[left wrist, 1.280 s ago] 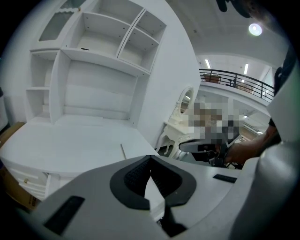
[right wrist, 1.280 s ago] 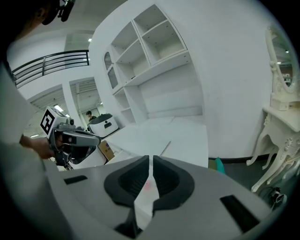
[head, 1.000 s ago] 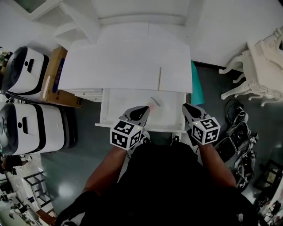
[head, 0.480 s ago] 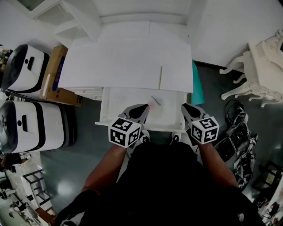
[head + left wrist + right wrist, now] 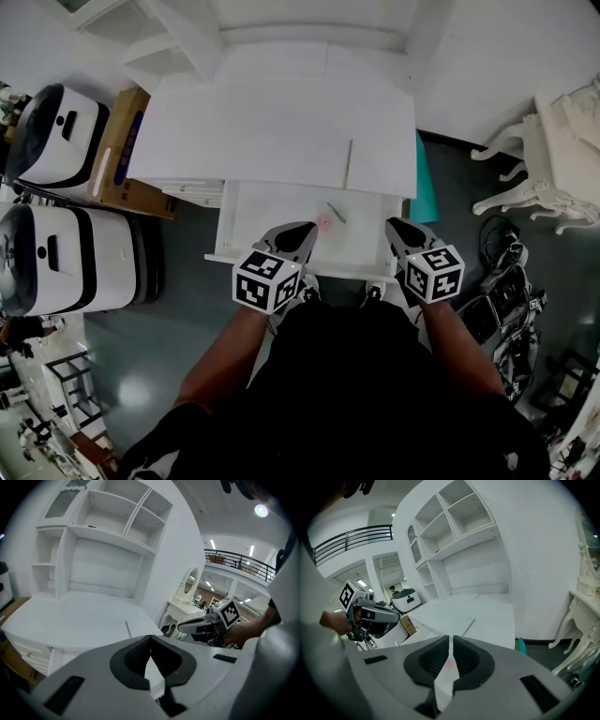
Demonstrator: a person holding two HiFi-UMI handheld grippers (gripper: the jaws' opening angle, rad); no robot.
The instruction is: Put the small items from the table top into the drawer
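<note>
The white desk's drawer [image 5: 253, 220] stands pulled out. A small pink item [image 5: 323, 223] and a short grey item [image 5: 336, 212] lie in it; the pink item [image 5: 449, 663] also shows through the right jaws' slit. A thin rod [image 5: 349, 164] lies on the desk top [image 5: 234, 122], also seen as the rod [image 5: 128, 629] and the rod [image 5: 468, 626]. My left gripper [image 5: 306, 230] hovers over the drawer's front, just left of the pink item, shut and empty. My right gripper [image 5: 394, 225] is at the drawer's front right corner, also shut and empty.
Two white machines [image 5: 56, 141] [image 5: 56, 272] and a cardboard box [image 5: 122, 155] stand left of the desk. A teal object [image 5: 422, 187] leans at its right side. White ornate furniture [image 5: 553, 159] and tangled gear [image 5: 506, 281] are on the floor at the right. Open shelves [image 5: 117, 513] rise behind the desk.
The head view has shifted slightly. Both grippers stay at the drawer's front, and the items in the drawer have not moved.
</note>
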